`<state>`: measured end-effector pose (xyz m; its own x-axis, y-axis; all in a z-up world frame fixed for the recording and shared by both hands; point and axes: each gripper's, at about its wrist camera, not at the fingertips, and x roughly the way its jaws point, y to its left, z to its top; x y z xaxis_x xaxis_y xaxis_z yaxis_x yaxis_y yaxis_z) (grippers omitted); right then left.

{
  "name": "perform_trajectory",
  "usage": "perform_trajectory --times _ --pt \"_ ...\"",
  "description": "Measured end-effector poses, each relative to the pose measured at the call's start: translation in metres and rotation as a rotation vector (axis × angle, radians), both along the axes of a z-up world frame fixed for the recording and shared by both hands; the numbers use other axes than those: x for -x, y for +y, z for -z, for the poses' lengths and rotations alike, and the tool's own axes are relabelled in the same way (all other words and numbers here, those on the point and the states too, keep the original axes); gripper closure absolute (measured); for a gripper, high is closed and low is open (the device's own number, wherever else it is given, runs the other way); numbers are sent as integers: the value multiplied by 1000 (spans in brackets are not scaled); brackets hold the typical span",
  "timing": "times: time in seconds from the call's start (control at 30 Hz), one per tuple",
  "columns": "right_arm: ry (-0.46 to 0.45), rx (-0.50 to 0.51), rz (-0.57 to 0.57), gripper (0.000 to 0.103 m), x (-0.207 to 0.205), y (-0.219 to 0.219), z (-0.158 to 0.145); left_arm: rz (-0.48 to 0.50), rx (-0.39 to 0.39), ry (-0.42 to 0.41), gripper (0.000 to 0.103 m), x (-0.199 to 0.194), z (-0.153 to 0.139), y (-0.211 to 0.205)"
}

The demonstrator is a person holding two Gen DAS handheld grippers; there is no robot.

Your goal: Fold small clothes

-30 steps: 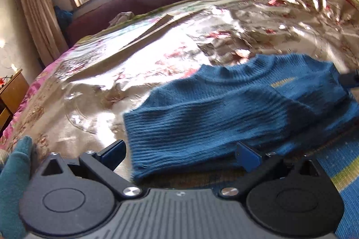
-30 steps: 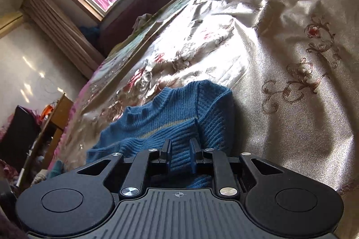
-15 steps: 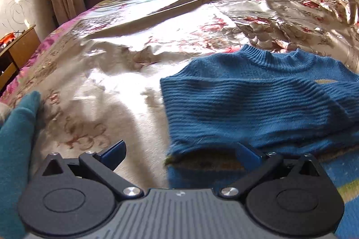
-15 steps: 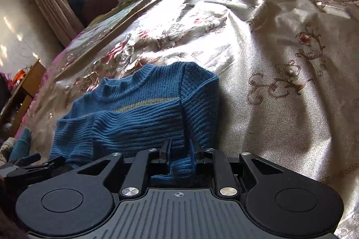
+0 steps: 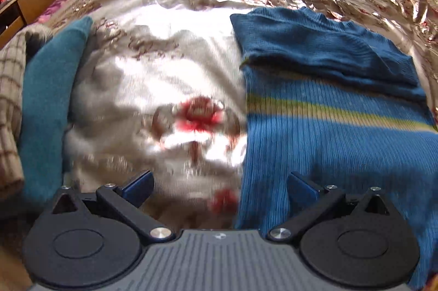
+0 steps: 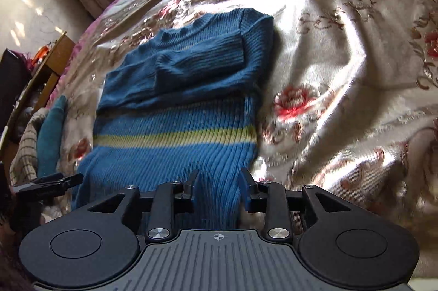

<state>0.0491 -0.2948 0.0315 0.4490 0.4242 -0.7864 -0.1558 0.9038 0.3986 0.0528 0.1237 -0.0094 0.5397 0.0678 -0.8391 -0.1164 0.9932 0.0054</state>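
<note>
A small blue knit sweater (image 6: 178, 110) with a yellow-green stripe lies flat on the bed, both sleeves folded across its chest. It also shows in the left wrist view (image 5: 328, 110). My right gripper (image 6: 219, 191) is open over the sweater's lower hem, with the knit between and under its fingers. My left gripper (image 5: 219, 188) is wide open and empty at the sweater's lower left edge, its right finger (image 5: 302, 188) over the knit. The left gripper also shows in the right wrist view (image 6: 52, 183).
The bed has a shiny beige floral bedspread (image 6: 342, 72). A teal cloth (image 5: 52, 99) and a checked beige garment (image 5: 9, 105) lie at the left. A wooden cabinet (image 6: 46, 66) stands beside the bed.
My right gripper has opened and let go of the sleeve, which now lies across the chest. Both grippers have pulled back to the sweater's lower hem.
</note>
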Motion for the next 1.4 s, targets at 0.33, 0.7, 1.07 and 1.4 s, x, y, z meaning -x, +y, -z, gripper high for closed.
perform_trajectory --times 0.33,0.7,1.07,1.4 --pt "55 16 -36 70 42 -1 -5 92 17 45 0 36 -1 -16" --pt "167 14 -68 69 59 3 8 142 55 144 12 46 1 -18" --pt "230 19 -111 69 55 15 18 144 114 211 30 50 5 -14" --pt "244 -20 -107 69 58 16 22 129 128 252 23 51 12 -13"
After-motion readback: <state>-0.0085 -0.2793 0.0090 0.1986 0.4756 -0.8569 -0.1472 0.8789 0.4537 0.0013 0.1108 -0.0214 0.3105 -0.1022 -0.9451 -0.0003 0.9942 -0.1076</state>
